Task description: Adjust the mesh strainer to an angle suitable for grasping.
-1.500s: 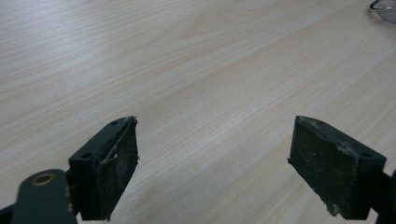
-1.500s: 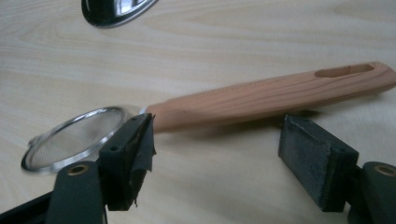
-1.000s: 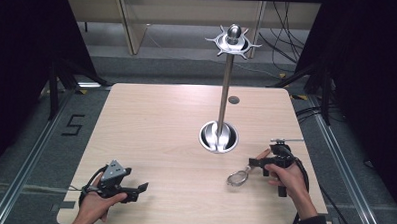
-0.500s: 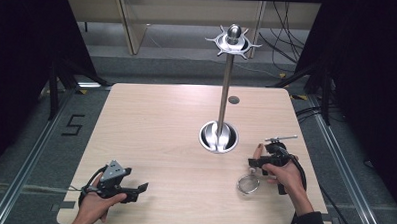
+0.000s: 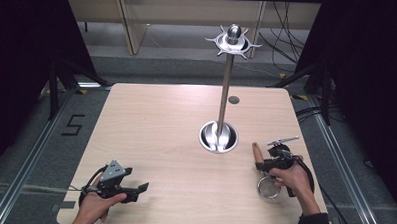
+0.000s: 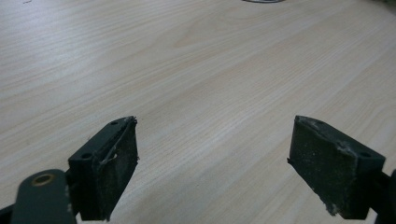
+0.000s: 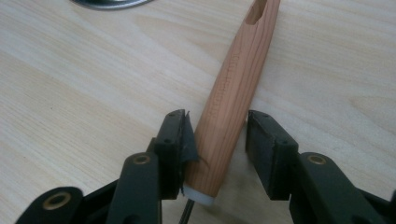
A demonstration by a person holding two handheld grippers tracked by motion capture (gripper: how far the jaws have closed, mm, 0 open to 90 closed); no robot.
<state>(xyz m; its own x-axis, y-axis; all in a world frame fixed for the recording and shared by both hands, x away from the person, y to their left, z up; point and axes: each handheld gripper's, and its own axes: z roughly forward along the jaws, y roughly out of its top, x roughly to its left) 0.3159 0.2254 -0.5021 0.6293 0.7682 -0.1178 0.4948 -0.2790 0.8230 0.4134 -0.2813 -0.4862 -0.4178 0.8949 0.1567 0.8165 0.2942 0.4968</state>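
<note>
A small strainer lies at the table's right front: its wooden handle point(image 5: 257, 152) points away from me and its metal ring point(image 5: 269, 187) sits near the person's right hand. My right gripper point(image 5: 261, 165) is shut on that handle. In the right gripper view the wooden handle point(image 7: 233, 88) runs up between the two jaws of the right gripper point(image 7: 219, 119), its white collar at the bottom. My left gripper point(image 5: 139, 189) rests at the table's left front, held in the left hand. In its own view the left gripper point(image 6: 212, 140) stands wide open over bare wood.
A tall metal stand point(image 5: 226, 88) rises from a round base point(image 5: 218, 136) at mid-table, with a hooked crown point(image 5: 233, 41) on top. A small dark disc point(image 5: 233, 99) sits behind it. The wooden table point(image 5: 161, 125) has dark floor and cables around it.
The right gripper has swung the strainer round: its ring moved from the left of the hand to the near side, and the handle now points away. The left gripper has stayed put.
</note>
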